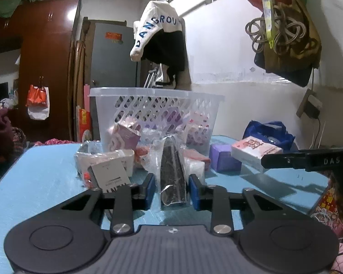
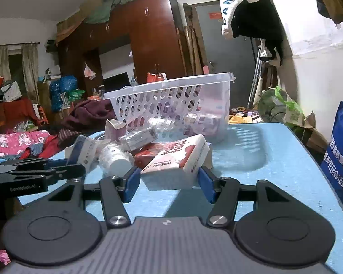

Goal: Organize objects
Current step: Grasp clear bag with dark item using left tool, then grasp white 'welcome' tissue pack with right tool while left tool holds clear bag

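Left wrist view, left to right: blue table [image 1: 41,171] with a clutter pile. White tagged packet [image 1: 109,173] lies at the left of the pile. Left gripper [image 1: 170,191] is clamped on a dark item in a clear plastic bag [image 1: 173,173], blue pads pressed on both sides of the wrapper, bag standing upright on the table. Behind it a clear lattice basket [image 1: 157,105] sits on the table with pink and purple packs inside. Right of the bag: purple box [image 1: 224,157], then the white-and-red tissue pack [image 1: 253,150], with a black finger of the other gripper reaching in from the right edge just beside it. Blue bag [image 1: 267,130] behind.

Right wrist view, left to right: the left gripper's black fingers [image 2: 41,171] come in at the left edge. Next, a white bottle [image 2: 114,159] lies on its side, a grey boxed item [image 2: 139,137] above it. Right gripper [image 2: 169,180] has its blue pads either side of the tissue pack [image 2: 178,157], which rests on the table; pads look in contact with the pack's ends, so gripped. Basket [image 2: 171,100] sits behind, tilted in view. Blue printed bag [image 2: 340,159] at far right.
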### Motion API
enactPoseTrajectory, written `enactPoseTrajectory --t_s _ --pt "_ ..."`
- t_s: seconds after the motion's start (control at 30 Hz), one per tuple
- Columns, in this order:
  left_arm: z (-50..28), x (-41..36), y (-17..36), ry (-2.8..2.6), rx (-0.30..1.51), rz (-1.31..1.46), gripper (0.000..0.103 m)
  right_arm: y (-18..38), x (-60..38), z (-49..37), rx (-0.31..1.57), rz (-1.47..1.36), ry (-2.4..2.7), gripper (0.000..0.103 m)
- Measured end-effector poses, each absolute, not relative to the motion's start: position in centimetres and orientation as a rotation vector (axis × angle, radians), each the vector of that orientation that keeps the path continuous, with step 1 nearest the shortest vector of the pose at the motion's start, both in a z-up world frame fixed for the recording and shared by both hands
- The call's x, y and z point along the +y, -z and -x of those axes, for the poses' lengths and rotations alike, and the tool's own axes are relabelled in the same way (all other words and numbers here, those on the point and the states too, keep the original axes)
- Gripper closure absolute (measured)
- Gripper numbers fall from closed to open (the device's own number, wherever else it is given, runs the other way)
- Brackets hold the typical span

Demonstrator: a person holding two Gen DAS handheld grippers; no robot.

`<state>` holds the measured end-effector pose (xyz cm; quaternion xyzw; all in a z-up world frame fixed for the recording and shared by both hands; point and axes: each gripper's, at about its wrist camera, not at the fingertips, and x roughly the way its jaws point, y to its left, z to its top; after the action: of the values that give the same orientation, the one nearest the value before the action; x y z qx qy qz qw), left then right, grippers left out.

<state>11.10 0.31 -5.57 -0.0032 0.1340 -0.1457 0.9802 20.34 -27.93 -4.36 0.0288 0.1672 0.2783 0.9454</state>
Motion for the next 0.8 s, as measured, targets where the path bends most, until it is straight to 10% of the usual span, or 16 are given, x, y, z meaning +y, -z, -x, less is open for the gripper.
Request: enactPoseTrajectory --t_s 0.3,0.6,0.8 --pt "-11.1 0.1 6.0 0.273 0.285 -0.022 0.064 4.2 -28.4 -19.9 0.335 -0.060 -0.562 0.044" --pt "-11.6 -0.5 6.5 0.256 0.303 -0.053 0.034 5.8 -27.8 -20.4 0.397 -0.024 -0.544 0.036" --pt "-11.7 -1.5 6.7 0.263 0.312 -0.084 0.037 6.5 -27.0 -20.8 0.409 0.013 -0.521 0.031"
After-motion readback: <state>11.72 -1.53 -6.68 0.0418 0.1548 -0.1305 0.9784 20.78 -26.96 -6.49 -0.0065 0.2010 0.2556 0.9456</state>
